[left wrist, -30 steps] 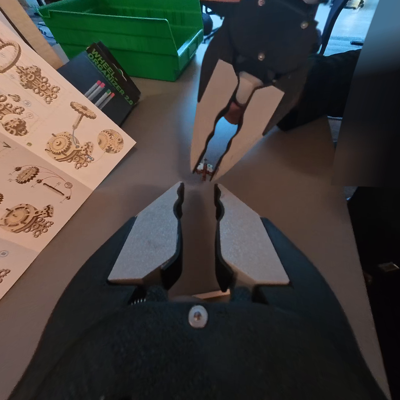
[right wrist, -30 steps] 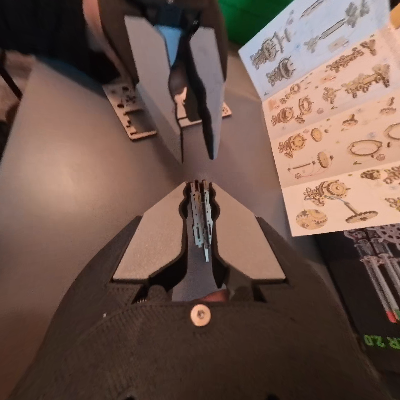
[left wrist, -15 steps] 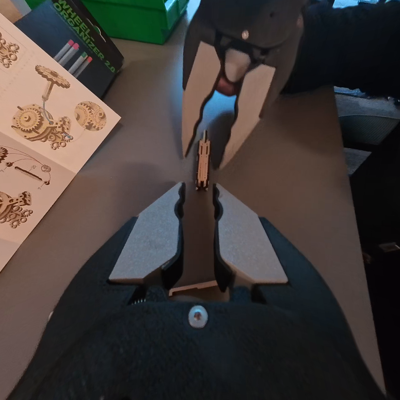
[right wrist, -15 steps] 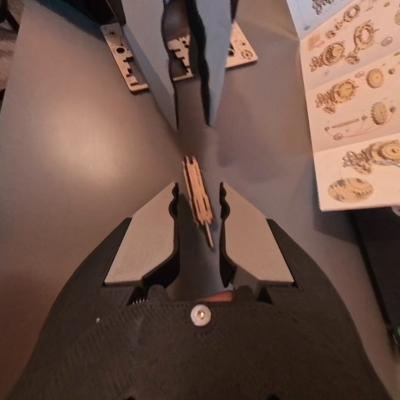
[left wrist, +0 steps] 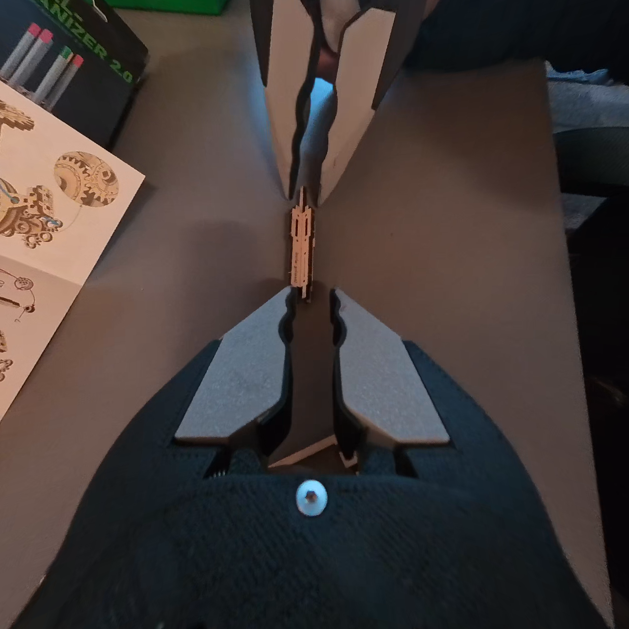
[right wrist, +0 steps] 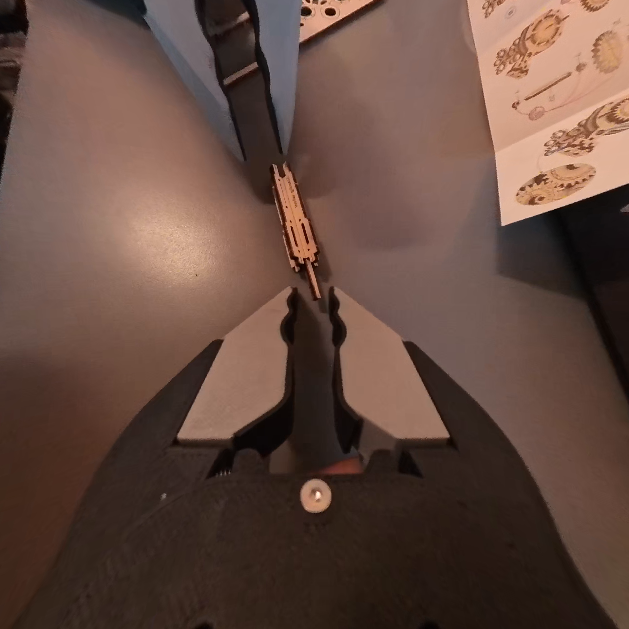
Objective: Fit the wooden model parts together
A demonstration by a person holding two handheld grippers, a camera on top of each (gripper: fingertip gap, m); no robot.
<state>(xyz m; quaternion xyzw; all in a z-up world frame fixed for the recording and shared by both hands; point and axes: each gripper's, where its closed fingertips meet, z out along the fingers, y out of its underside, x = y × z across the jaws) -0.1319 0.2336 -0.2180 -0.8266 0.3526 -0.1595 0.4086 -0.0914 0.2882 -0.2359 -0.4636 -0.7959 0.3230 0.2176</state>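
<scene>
The slim wooden assembly (right wrist: 296, 218), which a second earlier had been clamped between the right gripper's fingers, lay loose on the grey desk (right wrist: 136, 221); the right gripper (right wrist: 311, 289) had let it go and drawn back, and its fingers stood parted with nothing between them. The piece, a stack of thin laser-cut plywood strips with a narrow pin projecting from the end nearest the right gripper, rested lengthwise in the middle of the desk, between the two facing grippers. In the left wrist view the same assembly (left wrist: 301, 250) showed with its near end just at the tips of the left gripper (left wrist: 311, 289), whose fingers were likewise apart and empty; whether the left finger touched the wood could not be told. The pin end pointed into the gap of the right gripper without being held.

The release probably meant that the joined parts had been set down for a new grip or a next piece, so the fitting looked only partly done. Past the left gripper, toward the far edge of the desk as the right wrist view showed it, a flat plywood parts sheet (right wrist: 337, 20) lay with cut-outs still in it. The folded instruction sheet (left wrist: 44, 221) with gear drawings lay at one side edge, beside a dark product box (left wrist: 78, 68) with a green bin (left wrist: 170, 3) behind it.
</scene>
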